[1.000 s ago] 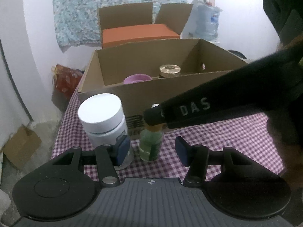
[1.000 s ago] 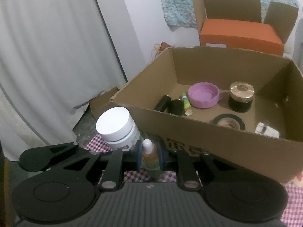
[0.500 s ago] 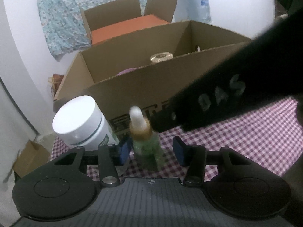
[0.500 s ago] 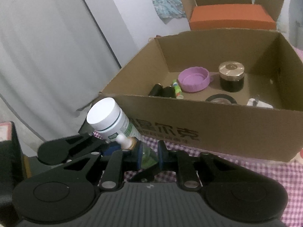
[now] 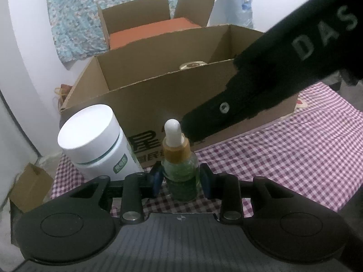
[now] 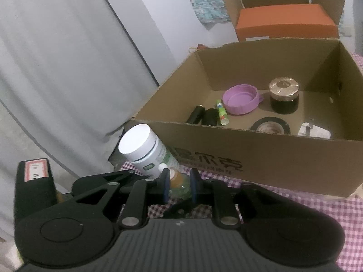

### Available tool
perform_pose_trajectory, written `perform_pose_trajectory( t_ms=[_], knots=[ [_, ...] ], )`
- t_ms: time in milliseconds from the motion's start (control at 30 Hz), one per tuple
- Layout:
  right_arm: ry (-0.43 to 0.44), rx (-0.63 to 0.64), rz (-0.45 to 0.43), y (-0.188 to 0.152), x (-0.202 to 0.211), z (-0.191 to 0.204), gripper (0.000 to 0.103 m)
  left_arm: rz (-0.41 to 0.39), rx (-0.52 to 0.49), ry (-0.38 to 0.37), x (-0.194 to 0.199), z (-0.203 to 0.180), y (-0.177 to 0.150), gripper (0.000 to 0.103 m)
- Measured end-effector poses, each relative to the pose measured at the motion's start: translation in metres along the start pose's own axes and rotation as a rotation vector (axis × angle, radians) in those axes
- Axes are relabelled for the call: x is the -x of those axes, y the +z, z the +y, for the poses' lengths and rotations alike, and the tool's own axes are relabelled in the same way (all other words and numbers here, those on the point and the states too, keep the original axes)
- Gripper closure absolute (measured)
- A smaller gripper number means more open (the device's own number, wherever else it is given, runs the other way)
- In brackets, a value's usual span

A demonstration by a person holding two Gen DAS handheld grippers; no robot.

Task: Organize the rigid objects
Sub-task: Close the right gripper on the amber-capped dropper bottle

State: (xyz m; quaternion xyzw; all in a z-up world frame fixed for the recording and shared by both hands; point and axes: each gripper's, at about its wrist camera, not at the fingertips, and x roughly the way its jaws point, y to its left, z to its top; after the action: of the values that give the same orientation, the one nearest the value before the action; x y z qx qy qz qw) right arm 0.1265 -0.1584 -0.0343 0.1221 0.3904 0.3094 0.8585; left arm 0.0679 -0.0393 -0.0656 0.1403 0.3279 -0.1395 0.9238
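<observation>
Dropper bottle of clear glass with green contents, amber collar and white rubber bulb, standing on the checked surface just in front of the cardboard box, close beside the white jar. In the left wrist view the left gripper brackets the bottle body, its blue pads at or very near the glass; whether they press on it cannot be told. In the right wrist view the right gripper has its fingers narrowed around the same bottle at about collar height, where the bottle appears tilted toward the white jar; contact seems likely but is not certain. The cardboard box already contains a purple lid, a dark jar with a gold lid, a roll of tape and several small tubes. Handling, as a judgement: the bottle is small, light, rigid and smooth, hence liable to slip or pivot, and breakable if dropped. The cylindrical glass body offers the best hold; the soft bulb does not.
</observation>
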Motion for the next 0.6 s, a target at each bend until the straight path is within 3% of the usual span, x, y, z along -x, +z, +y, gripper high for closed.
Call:
perform_pose_trajectory(
  t_ms=[300,433,600],
  knots=[
    [0.019,0.034,0.012,0.004,-0.001,0.006,0.08,0.002,-0.028,-0.008,-0.004,0.0,-0.005,0.068],
    [0.027,0.034,0.014,0.007,-0.009,0.01,0.047,-0.003,-0.029,-0.012,-0.006,0.002,-0.006,0.068],
    [0.036,0.051,0.01,0.01,-0.016,0.016,0.048,-0.023,-0.015,-0.023,-0.009,0.006,-0.009,0.07]
  ],
)
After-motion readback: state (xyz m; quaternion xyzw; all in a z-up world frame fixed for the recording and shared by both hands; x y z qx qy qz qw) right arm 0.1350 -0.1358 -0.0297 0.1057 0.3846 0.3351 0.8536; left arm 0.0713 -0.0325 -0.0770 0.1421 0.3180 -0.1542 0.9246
